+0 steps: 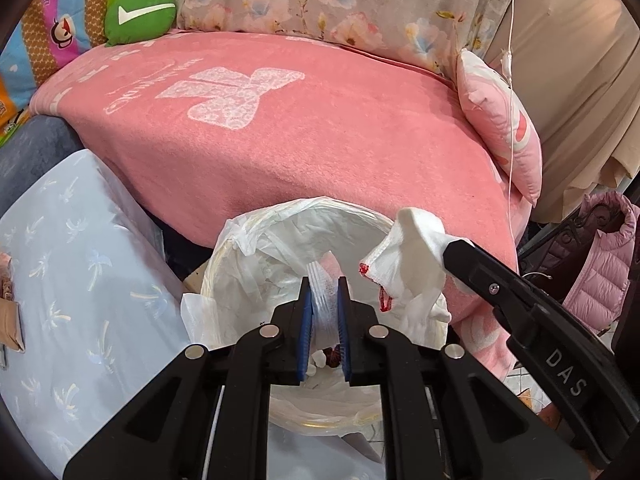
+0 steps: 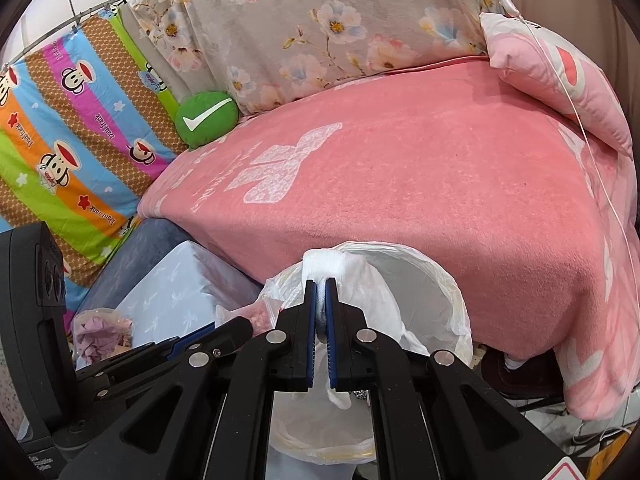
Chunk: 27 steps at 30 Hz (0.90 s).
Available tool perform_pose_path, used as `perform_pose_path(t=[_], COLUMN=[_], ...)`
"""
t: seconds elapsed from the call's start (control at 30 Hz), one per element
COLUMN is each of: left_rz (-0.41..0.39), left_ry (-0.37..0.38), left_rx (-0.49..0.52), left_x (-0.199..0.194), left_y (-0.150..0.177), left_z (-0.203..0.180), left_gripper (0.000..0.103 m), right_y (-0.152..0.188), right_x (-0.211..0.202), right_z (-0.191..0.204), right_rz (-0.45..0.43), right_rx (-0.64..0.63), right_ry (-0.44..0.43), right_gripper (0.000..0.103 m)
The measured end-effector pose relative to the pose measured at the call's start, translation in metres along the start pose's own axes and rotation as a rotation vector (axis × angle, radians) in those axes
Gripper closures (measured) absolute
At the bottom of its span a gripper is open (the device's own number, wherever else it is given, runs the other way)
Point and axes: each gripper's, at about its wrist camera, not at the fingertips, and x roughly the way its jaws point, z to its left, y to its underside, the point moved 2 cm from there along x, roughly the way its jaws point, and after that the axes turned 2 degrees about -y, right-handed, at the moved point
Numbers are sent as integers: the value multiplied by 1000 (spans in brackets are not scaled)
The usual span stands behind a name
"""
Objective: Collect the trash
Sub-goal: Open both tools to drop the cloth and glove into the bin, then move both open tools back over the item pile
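A round bin [image 1: 218, 258] lined with a white plastic bag stands below both grippers, against a pink-blanketed couch. My left gripper [image 1: 325, 285] hangs over the bin's mouth, shut on a folded white tissue [image 1: 324, 306] pinched between its blue pads. My right gripper [image 1: 452, 250] comes in from the right and is shut on a crumpled white cloth with red stitching [image 1: 404, 268] above the bin's right rim. In the right wrist view the right gripper [image 2: 321, 285] clamps that cloth [image 2: 344, 268] over the bin [image 2: 452, 296]. The left gripper [image 2: 240, 326] shows at lower left.
The pink blanket [image 1: 320, 132] covers the couch behind the bin. A pink cushion [image 1: 500, 120] and a green check-mark cushion [image 1: 140, 14] lie on it. A pale blue palm-print sheet [image 1: 72, 272] lies left of the bin. A pink jacket [image 1: 600, 264] hangs at right, and a thin white cord [image 1: 510, 100] dangles.
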Motion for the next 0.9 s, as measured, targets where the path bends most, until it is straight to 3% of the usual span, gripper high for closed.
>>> perform_pose_path(t=[0.17, 0.33, 0.43, 0.73, 0.9], left_rz=[9, -4, -11, -25, -41], left_ry=[-10, -30, -41, -63, -77], left_rx=[-25, -48, -62, -92, -130], left_x=[0, -4, -6, -11, -20], left_y=[-1, -3, -2, -2, 1], left_z=[7, 16, 20, 37, 51], left_gripper=[87, 60, 54, 51, 51], right_y=[-1, -1, -1, 4, 10], right_x=[1, 4, 5, 7, 11], right_z=[0, 2, 5, 15, 25], right_rz=[3, 10, 13, 19, 42], right_rx=[0, 2, -5, -18, -40], right_ry=[-2, -3, -5, -2, -16], right_gripper=[98, 96, 96, 84, 83])
